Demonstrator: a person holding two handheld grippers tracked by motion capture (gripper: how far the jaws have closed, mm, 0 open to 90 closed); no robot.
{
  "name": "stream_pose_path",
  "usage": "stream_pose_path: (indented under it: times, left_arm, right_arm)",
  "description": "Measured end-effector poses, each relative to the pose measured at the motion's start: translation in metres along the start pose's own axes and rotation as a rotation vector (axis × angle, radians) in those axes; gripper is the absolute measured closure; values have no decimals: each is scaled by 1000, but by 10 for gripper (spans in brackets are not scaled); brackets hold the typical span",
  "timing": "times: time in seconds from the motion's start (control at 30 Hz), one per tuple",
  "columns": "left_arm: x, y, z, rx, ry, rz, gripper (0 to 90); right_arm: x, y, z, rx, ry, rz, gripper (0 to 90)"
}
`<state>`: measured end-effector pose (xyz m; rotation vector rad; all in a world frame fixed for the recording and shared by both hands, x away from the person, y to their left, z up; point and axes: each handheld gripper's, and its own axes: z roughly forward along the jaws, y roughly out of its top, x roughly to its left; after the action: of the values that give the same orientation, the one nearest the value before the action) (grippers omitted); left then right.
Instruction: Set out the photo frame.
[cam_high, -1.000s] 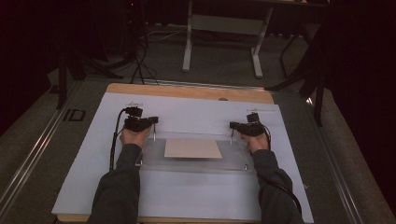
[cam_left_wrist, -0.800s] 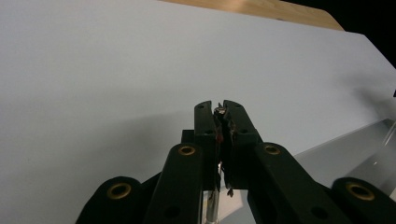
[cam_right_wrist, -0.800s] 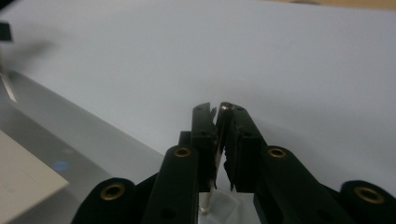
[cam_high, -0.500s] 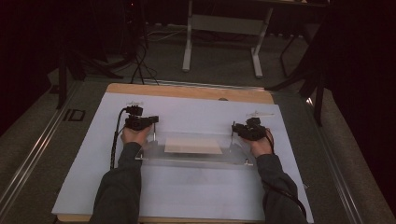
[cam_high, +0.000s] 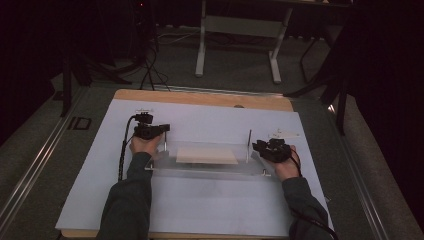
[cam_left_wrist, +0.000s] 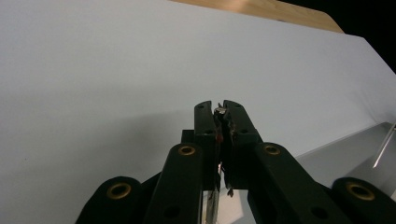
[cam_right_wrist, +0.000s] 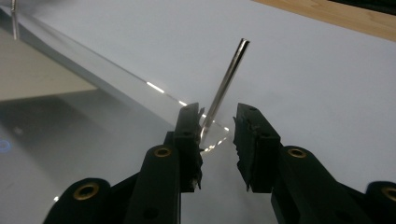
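We see the left gripper (cam_left_wrist: 218, 111) with its jaws clamped on a thin metal pin (cam_left_wrist: 219, 110) at the left end of a clear plate (cam_high: 210, 166). The right gripper (cam_right_wrist: 218, 122) has its jaws apart around the other upright metal rod (cam_right_wrist: 227, 79) at the plate's right corner, the rod close against one jaw. A tan sheet (cam_high: 206, 154) lies on the plate, on the white mat (cam_high: 210, 210) covering the wooden table (cam_high: 200, 97)
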<state>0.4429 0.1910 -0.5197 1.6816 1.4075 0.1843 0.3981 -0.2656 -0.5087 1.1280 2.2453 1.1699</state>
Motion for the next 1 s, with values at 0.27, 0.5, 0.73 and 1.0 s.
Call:
stream_pose_path:
  times: [0.27, 0.5, 0.73, 1.0]
  left_arm:
    - [0, 0, 0, 3, 0, -3, 859]
    - [0, 1, 1, 6, -1, -7, 858]
    - [1, 1, 1, 6, -2, -15, 858]
    - [1, 1, 1, 8, -4, -17, 857]
  right_arm:
    - [5, -6, -12, -33, 3, -18, 725]
    - [3, -12, -17, -25, -5, -24, 703]
    - [3, -26, -13, 32, -5, -46, 669]
    - [10, -24, -12, 15, 39, -78, 619]
